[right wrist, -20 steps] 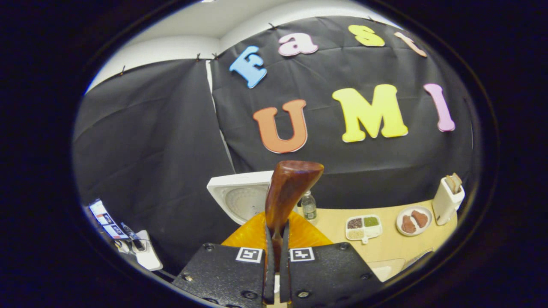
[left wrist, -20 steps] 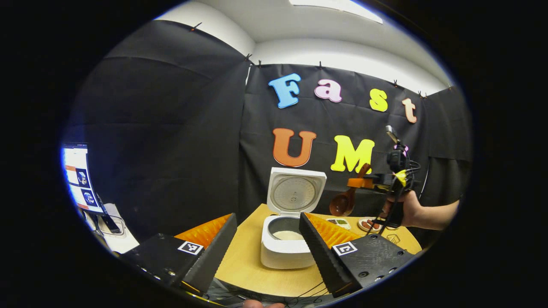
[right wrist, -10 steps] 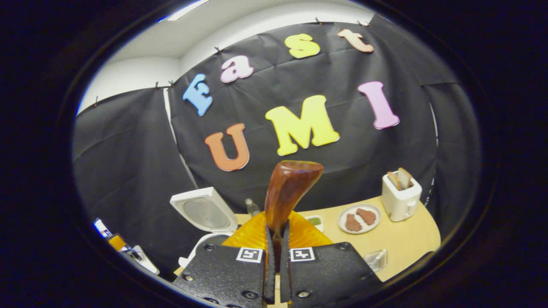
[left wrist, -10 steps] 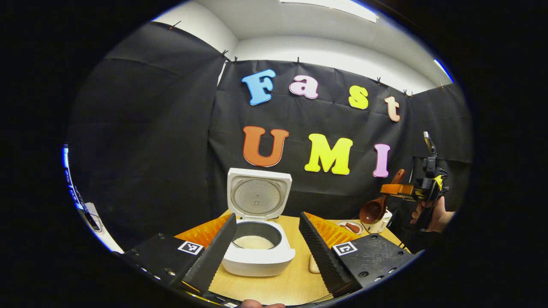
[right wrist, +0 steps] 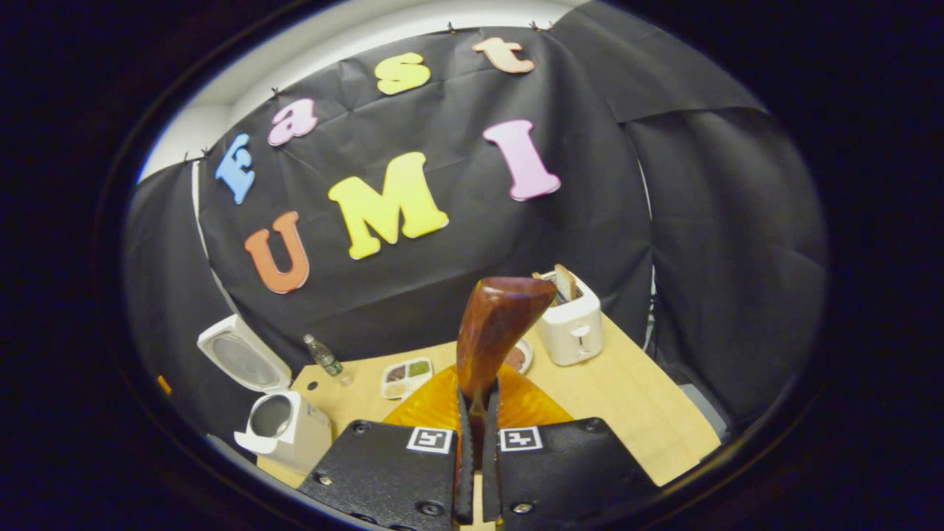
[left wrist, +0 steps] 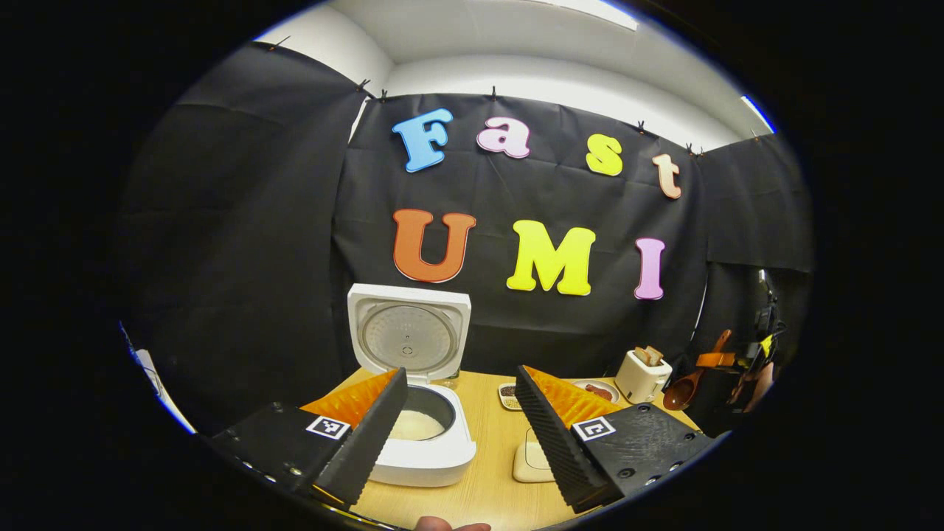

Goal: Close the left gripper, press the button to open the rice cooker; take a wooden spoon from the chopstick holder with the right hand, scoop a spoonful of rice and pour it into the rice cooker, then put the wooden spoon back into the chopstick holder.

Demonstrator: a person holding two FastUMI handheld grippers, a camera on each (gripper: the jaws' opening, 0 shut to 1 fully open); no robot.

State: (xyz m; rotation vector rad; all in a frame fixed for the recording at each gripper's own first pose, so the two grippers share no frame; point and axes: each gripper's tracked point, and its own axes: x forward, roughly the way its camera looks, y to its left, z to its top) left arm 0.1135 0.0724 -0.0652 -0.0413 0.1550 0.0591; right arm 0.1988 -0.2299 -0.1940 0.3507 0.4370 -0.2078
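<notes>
Wooden spoon (right wrist: 495, 324) now rightward, toward toaster (right wrist: 571, 324).

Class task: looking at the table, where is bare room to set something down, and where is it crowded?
Bare wood lies right of the toaster to the table edge. Crowded: the back strip between rice cooker, bottle, divided tray and toaster.

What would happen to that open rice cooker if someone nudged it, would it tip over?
Probably not easily. The rice cooker has a broad, squat body resting flat on the table, so it would likely slide. Its lid stands upright, though, so a push high on it might rock the cooker backward. The rice inside should add a little weight.
</notes>
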